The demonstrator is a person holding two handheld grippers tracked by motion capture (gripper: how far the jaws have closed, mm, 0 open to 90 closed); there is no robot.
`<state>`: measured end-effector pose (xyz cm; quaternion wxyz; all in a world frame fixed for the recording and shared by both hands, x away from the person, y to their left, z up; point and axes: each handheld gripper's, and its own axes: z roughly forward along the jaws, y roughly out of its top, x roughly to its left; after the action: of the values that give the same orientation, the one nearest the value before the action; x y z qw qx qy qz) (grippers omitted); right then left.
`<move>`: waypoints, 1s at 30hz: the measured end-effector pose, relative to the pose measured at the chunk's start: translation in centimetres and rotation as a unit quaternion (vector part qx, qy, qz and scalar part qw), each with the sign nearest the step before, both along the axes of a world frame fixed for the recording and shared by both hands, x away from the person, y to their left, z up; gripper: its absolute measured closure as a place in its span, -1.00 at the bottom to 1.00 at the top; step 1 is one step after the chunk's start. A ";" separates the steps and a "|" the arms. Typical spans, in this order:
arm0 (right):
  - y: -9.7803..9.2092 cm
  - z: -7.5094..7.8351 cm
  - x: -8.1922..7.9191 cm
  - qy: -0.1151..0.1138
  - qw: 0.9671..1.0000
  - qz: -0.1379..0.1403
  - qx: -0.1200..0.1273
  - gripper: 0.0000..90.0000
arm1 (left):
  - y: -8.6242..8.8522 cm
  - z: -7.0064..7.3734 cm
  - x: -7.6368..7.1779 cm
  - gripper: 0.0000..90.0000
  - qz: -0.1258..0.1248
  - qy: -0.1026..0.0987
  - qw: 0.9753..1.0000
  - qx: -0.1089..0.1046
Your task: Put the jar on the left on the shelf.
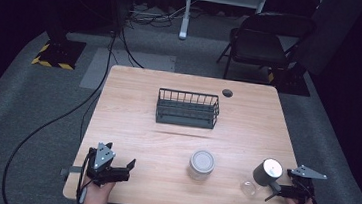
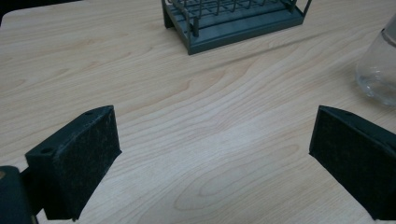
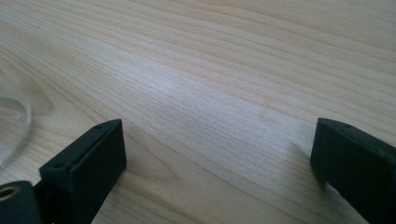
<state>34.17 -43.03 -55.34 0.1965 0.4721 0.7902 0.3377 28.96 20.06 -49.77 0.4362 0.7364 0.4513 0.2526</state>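
Honestly, the thing I worry about is the jar lying on its side [image 1: 262,177], which sits well to the right of the upright jar [image 1: 201,164] that I'll take as my landmark. My right gripper [image 1: 281,188] is released, jaws spread wide with bare wood between them, and it rests just right of that tipped jar, close to touching its dark lid end. Its clear glass body shows at the left edge of the right gripper view [image 3: 11,130]. A round jar on its side will probably roll if I nudge it with one jaw first, and it lies near the front edge of the tabletop [image 1: 133,102], so a push could send it off. Glass is also slick, so a shallow pinch may let it squirt out. My left gripper [image 1: 125,169] is released too, well to the left of the upright jar, with nothing between its jaws; the upright jar's glass shows at the right edge of its view [image 2: 378,70]. If I swing it in too fast I could knock that jar over. The wire basket [image 1: 187,108] stands behind the upright jar, well apart, so any carry there means clearing its rim.
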 end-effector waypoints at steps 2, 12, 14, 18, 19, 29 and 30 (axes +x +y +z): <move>0.0 0.0 0.0 0.000 1.000 0.000 0.000 -0.92 | -0.2 0.1 0.0 -0.96 -0.002 -0.001 1.000 -0.002; 0.0 0.0 0.0 0.000 1.000 0.000 0.000 -0.92 | -1.6 0.9 0.4 -0.97 -0.026 -0.009 1.000 -0.008; 0.0 0.0 0.0 0.000 1.000 0.000 0.000 -0.92 | -1.9 1.0 0.5 -0.97 -0.031 -0.008 0.999 -0.014; 0.0 0.0 0.0 0.000 1.000 0.000 0.000 -0.92 | -2.3 1.2 0.7 -0.97 -0.040 -0.009 0.999 -0.022; 0.0 0.0 0.0 0.000 1.000 0.000 0.000 -0.92 | -2.5 1.3 0.8 -0.97 -0.042 -0.009 0.999 -0.022; 0.0 0.0 0.0 0.000 1.000 0.000 0.000 -0.92 | -3.8 1.6 1.3 -0.97 -0.061 -0.011 0.998 -0.020; 0.0 0.0 0.0 0.000 1.000 0.000 0.000 -0.92 | -4.0 1.7 1.4 -0.97 -0.065 -0.013 0.998 -0.021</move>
<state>34.17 -43.03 -55.34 0.1966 0.4721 0.7902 0.3378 30.35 16.05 -48.06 0.4723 0.7517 0.4022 0.2238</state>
